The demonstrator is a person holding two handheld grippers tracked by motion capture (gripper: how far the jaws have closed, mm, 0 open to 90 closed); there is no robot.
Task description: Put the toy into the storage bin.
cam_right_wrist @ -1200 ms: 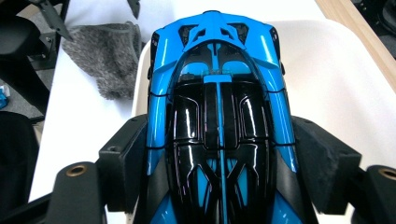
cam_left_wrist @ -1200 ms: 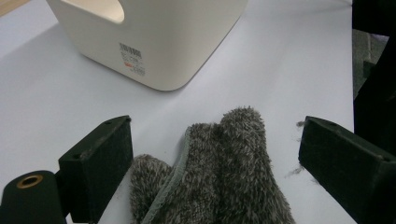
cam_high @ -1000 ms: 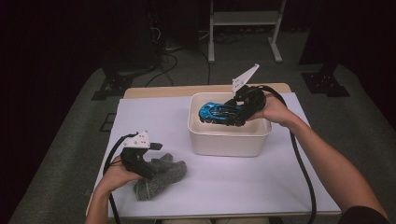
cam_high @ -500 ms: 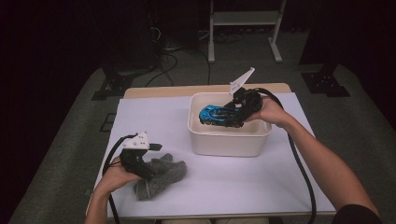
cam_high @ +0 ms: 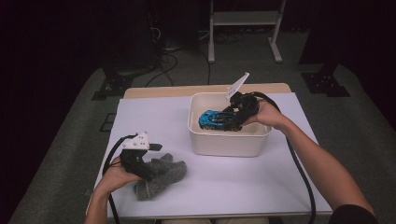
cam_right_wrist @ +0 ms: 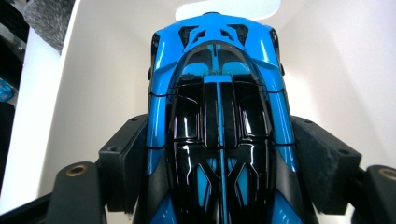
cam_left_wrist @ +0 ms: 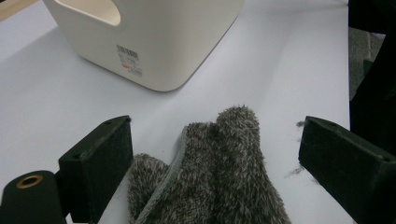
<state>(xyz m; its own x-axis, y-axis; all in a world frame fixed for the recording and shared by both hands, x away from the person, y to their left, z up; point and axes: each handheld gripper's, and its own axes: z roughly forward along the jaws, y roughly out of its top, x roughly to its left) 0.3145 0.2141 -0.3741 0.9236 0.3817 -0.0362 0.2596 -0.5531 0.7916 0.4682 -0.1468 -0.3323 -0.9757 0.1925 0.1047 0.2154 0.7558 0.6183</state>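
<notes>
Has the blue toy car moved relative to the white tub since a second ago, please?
Yes. The blue toy car, clamped in the right gripper, has sunk lower into the white tub.

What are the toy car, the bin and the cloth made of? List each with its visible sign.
Toy car: glossy painted plastic or metal; sharp reflections on the blue and black body.
Bin: smooth matte cream plastic, apparently; moulded handle cut-out, barcode sticker.
Cloth: fluffy grey microfibre or fleece, by its long fuzzy pile.

Landmark: worktop (cam_high: 243,186), covered by a white sheet, a wood strip bare along its far edge.
Floor (cam_high: 56,154): grey carpet around the worktop on all sides.
White metal stand (cam_high: 243,21): on the floor beyond the worktop's far edge.
Black cables (cam_high: 163,65): on the floor beyond the worktop's far left corner.
Black floor base (cam_high: 327,84): beyond the far right corner.
</notes>
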